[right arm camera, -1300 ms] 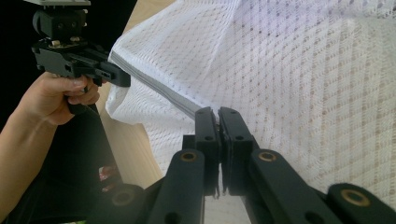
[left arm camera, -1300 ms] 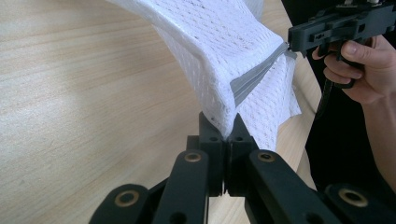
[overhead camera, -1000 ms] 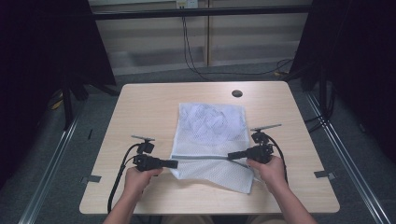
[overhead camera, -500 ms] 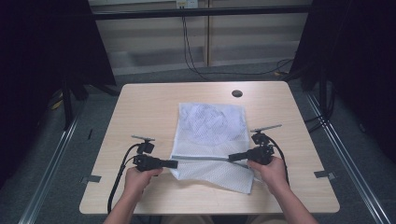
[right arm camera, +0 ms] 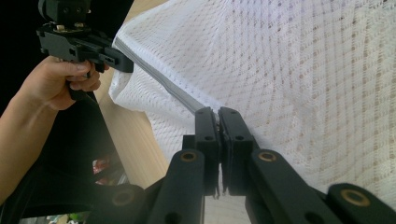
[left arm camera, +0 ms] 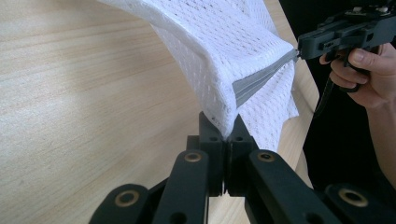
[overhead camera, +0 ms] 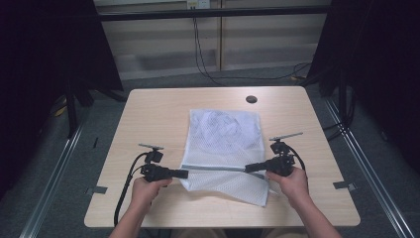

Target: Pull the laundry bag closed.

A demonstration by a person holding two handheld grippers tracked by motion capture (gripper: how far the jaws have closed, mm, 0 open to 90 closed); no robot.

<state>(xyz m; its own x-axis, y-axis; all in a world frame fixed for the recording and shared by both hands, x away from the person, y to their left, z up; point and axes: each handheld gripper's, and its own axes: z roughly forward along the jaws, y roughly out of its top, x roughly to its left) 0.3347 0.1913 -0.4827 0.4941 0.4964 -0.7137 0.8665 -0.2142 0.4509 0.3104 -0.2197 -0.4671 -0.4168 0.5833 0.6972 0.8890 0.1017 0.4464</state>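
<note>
We have the white mesh laundry bag (overhead camera: 224,148) lying mid-table on the light wooden table (overhead camera: 148,114), near edge lifted. Left gripper (overhead camera: 185,173) is clamped on the bag's left end by the grey zipper strip (overhead camera: 218,168); right gripper (overhead camera: 247,168) is clamped on the zipper's other end. Zipper is stretched taut between them.

On the table (overhead camera: 148,119) there is one white mesh bag (overhead camera: 223,144) with one grey zipper (overhead camera: 215,169). There are two grippers, a left gripper (overhead camera: 184,173) and a right gripper (overhead camera: 248,167), two hands, and one round hole (overhead camera: 251,99).
</note>
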